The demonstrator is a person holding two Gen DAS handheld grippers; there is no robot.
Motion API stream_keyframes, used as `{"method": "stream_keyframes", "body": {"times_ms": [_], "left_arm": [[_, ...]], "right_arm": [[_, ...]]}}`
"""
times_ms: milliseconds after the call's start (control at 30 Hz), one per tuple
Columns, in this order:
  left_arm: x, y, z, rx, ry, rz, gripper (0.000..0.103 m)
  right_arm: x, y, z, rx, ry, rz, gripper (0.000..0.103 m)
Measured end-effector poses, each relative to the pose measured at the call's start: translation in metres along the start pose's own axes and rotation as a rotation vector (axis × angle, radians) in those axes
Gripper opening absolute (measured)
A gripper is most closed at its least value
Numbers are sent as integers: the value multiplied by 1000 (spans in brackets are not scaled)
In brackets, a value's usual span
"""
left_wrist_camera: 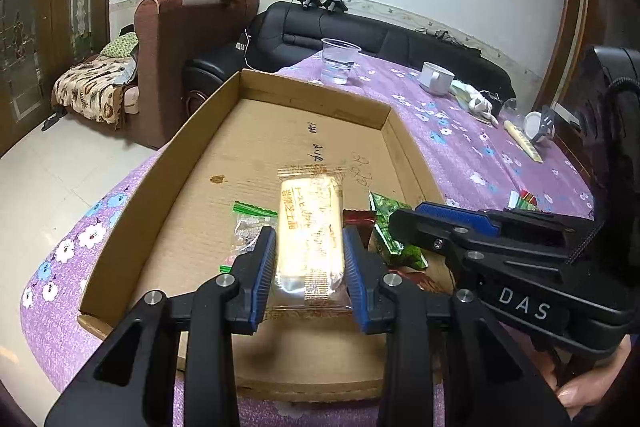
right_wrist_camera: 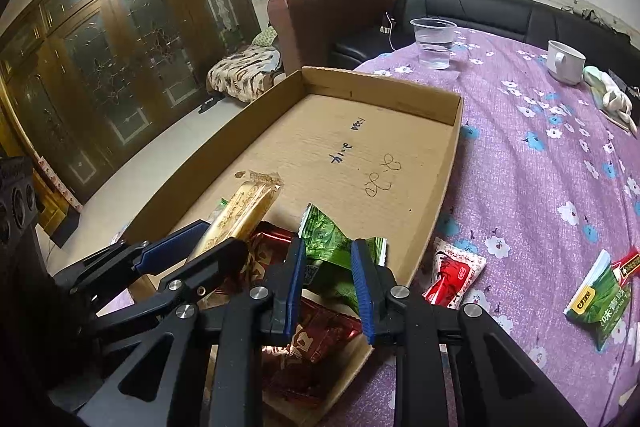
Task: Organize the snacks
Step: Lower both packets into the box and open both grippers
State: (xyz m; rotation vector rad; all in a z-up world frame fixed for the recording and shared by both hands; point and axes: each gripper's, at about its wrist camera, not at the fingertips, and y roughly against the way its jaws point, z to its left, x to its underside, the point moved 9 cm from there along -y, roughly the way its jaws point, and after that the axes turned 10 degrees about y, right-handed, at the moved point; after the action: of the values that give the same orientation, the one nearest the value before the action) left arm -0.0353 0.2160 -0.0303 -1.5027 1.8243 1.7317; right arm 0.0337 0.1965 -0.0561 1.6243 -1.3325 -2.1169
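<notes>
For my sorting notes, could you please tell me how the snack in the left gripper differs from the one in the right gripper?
The pale yellow biscuit pack in the left gripper is a long, flat, clear-wrapped bar; the green snack packet in the right gripper is opaque and crumpled. The biscuit pack looks the larger, jutting well past the jaws; the green packet shows only its crumpled top above them. Both are held above the near end of the cardboard tray.

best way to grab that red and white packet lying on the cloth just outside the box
Take the red and white packet across its short width near the middle, coming from above. It lies flat on the purple tablecloth beside the cardboard box wall, so a sideways approach is cramped.
</notes>
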Motion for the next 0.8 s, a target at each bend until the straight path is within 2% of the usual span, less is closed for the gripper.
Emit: {"method": "stream_keyframes", "body": {"times_ms": [800], "left_arm": [[0,0,-2,-11,-6,-6,32]], "right_arm": [[0,1,-2,-7,-11,-11,24]]}}
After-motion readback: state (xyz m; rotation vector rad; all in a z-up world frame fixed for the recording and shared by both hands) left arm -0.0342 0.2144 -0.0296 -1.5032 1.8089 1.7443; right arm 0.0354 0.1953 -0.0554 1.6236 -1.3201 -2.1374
